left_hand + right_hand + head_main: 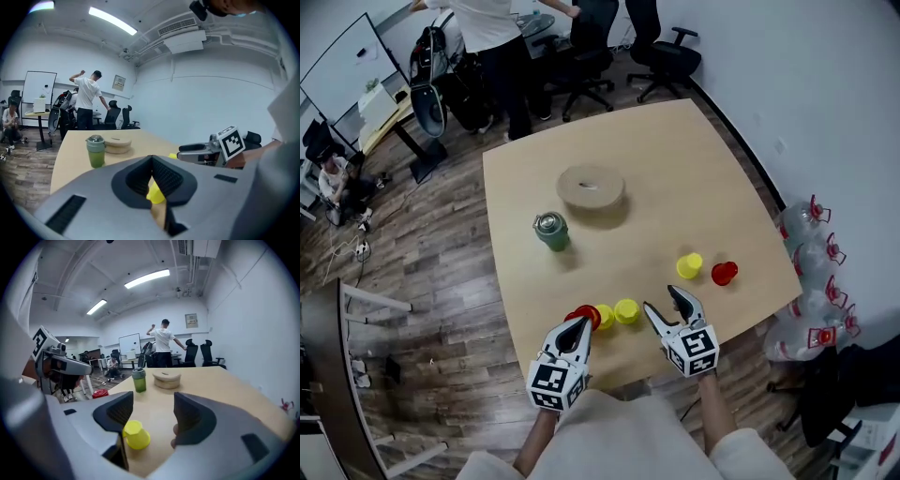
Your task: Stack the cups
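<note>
Left jaws: the left gripper (152,161) is clenched, its tips meeting with nothing gripped; yellow shows on the desk (675,169) through the gap below them.
Right jaws: the right gripper (152,413) is released, its jaws standing apart with nothing pressed.
At the right jaws: the upturned yellow cup (136,435) stands on the desk just beside the left-hand jaw.
Between the two grippers: the near red cup (584,314) sits at the left jaws' tips, the middle yellow cup (604,316) touches it, and the upturned cup comes next in the row.
Beyond the right jaws: the far yellow cup (689,266) and the far red cup (724,273) stand near each other.
Beyond the left jaws: a green jar (551,231), then a round tan box (591,187).
Farthest: a person (492,37) stands past the desk, beside office chairs (666,52).
</note>
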Motion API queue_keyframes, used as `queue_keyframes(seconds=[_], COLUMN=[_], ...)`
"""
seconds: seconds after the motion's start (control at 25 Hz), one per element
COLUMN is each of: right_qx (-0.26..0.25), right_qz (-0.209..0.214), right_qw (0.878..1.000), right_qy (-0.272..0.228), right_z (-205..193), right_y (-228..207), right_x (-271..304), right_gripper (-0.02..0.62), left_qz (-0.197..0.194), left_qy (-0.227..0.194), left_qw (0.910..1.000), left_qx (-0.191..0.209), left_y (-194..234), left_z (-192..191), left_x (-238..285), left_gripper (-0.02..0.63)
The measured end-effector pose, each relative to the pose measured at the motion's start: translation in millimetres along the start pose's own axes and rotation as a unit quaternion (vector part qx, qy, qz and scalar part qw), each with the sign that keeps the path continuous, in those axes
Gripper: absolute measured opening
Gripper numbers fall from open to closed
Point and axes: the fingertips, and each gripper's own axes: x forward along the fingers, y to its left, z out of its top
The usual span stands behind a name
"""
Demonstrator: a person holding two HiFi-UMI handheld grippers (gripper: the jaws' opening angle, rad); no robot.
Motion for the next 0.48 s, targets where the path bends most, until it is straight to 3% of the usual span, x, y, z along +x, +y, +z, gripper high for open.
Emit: queue_keyframes(seconds=[0.28, 0.48], right_qx=[0.022, 0.035], right_qz=[-0.077, -0.118], right_qw=[0.997, 0.992], right_qy=[-0.001, 0.019], right_z=[-15.3, -36.2], right_y=[-70.1, -115.5], right_x=[-29.0, -18.8], right_gripper=[0.259, 0.261], left_qz=[-0.023, -0.023], left_qy=[0.011, 0.014], left_qw=[0.9996, 0.9995], left_qx=[0.011, 0.014], left_y=[-28.4, -37.4], left_z=[-1.5, 0.4], left_x=[21.7, 27.8], left_gripper=[0.011, 0.011])
